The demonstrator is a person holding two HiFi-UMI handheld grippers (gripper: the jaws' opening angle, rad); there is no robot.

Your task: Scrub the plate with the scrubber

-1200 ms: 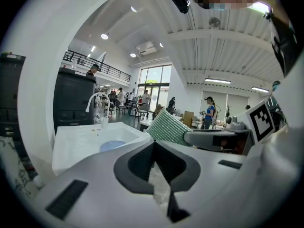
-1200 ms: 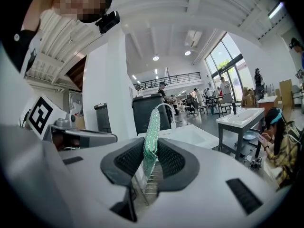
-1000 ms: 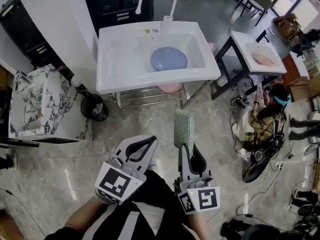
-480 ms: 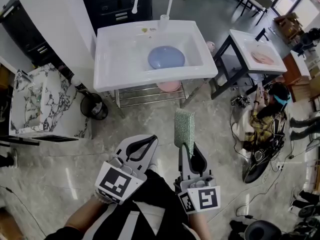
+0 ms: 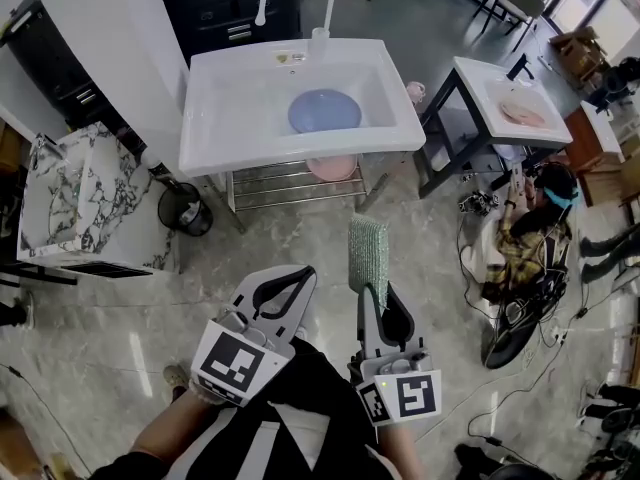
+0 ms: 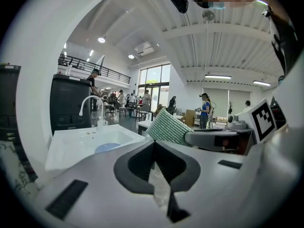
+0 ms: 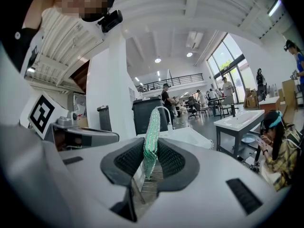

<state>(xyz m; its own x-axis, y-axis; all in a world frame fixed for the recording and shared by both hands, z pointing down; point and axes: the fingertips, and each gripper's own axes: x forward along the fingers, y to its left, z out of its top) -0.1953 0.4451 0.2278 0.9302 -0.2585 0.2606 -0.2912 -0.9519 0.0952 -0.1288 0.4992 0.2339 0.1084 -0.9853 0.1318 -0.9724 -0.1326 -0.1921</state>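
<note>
Plate [image 5: 325, 111] in sink [image 5: 225, 118] ahead; scrubber [image 5: 368, 251] in R gripper [image 5: 373, 296], L gripper [image 5: 300, 280] beside it

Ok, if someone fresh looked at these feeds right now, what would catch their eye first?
The green scrubber stands up out of the right tongs, clamped by its lower end, low in the middle of the head view. Ahead of it across the floor, a blue plate lies in the white sink. The left tongs beside the scrubber are shut and empty.
</note>
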